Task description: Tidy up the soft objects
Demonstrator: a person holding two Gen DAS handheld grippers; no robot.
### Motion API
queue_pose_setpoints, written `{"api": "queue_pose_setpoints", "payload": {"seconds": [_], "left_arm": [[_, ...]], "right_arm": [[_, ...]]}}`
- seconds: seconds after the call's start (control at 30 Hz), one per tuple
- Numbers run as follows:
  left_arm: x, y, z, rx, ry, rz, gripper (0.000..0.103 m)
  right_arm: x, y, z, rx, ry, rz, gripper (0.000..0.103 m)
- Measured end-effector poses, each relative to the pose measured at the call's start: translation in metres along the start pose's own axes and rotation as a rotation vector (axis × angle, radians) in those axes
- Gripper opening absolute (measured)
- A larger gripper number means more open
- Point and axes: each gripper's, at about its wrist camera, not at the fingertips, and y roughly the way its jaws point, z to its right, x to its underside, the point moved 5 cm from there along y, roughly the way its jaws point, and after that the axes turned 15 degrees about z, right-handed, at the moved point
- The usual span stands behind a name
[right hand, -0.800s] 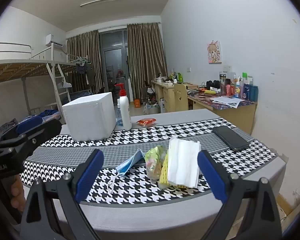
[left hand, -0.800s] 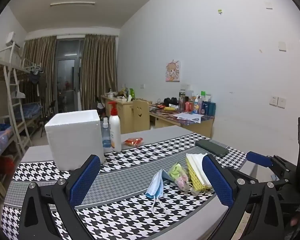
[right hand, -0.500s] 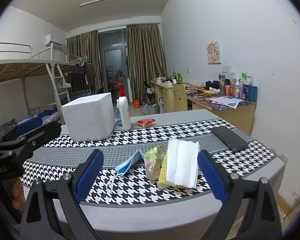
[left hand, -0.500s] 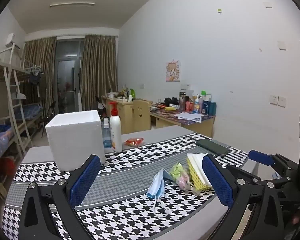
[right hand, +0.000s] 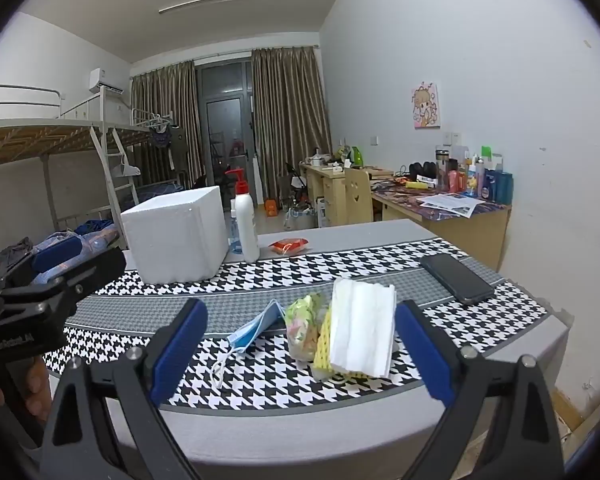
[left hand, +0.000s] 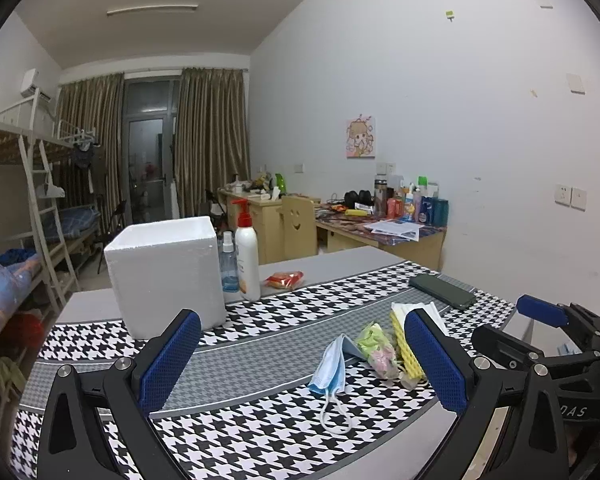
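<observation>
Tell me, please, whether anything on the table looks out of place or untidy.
Yes: the soft things sit in a loose jumble near the front edge. The mask lies crumpled with a loop trailing, and the tissues lean tilted on the yellow sponge beside a floral pouch. The phone lies askew.

Both the left gripper [left hand: 302, 364] and right gripper [right hand: 300, 354] have black angular frames, silver screws, and 2 jaws faced with blue textured pads; faint white lettering marks each body.
</observation>
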Motion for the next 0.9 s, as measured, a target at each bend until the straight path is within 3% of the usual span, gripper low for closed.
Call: {"api": "queue_pose_setpoints", "payload": {"seconds": [0.9], "left_arm": [[0.0017, 0.0049, -0.001, -0.002, 0.0, -0.013, 0.102]], "right_arm": [[-0.0016, -0.0002, -0.0003, -0.003, 0.001, 0.003, 0.097]]}}
